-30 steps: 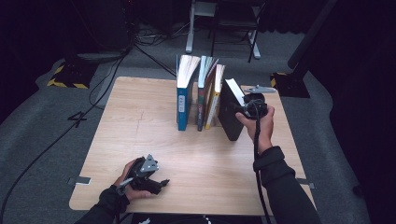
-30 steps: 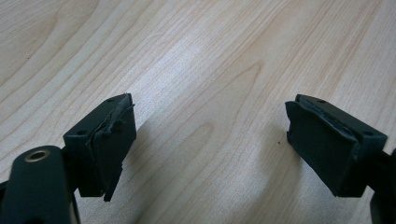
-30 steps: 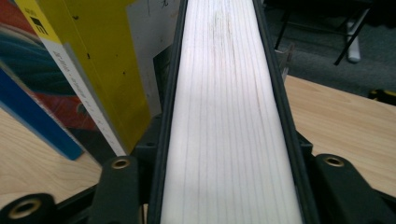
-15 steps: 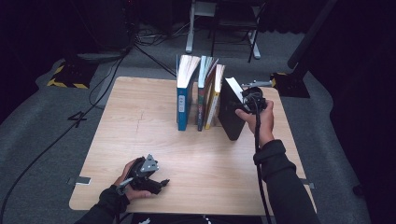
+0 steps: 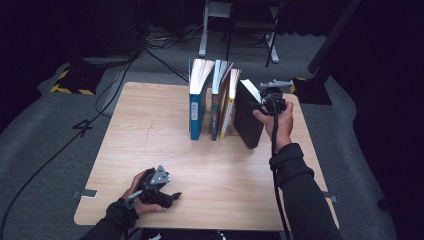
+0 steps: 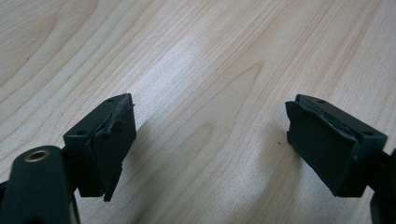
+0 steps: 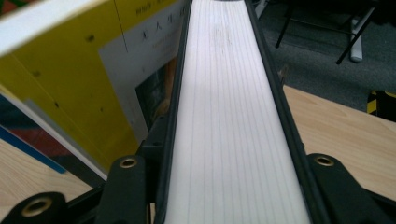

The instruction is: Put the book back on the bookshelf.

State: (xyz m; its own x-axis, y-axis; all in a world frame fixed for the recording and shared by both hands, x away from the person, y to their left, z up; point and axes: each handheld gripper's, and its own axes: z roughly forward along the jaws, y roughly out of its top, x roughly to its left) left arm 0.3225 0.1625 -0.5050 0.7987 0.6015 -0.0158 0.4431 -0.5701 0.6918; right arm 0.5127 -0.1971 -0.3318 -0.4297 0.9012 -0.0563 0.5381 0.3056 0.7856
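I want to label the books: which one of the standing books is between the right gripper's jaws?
The black book at the row's right end, leaning; the right gripper straddles its pages' edge.

A pale wooden table (image 5: 150,150) stands on grey carpet (image 5: 45,130); black cables (image 5: 150,47) trail across the floor behind it; metal chair legs (image 5: 272,47) rise beyond; the room around lies dark.

Matt wooden table (image 5: 150,130), black book (image 5: 246,117) paper pages
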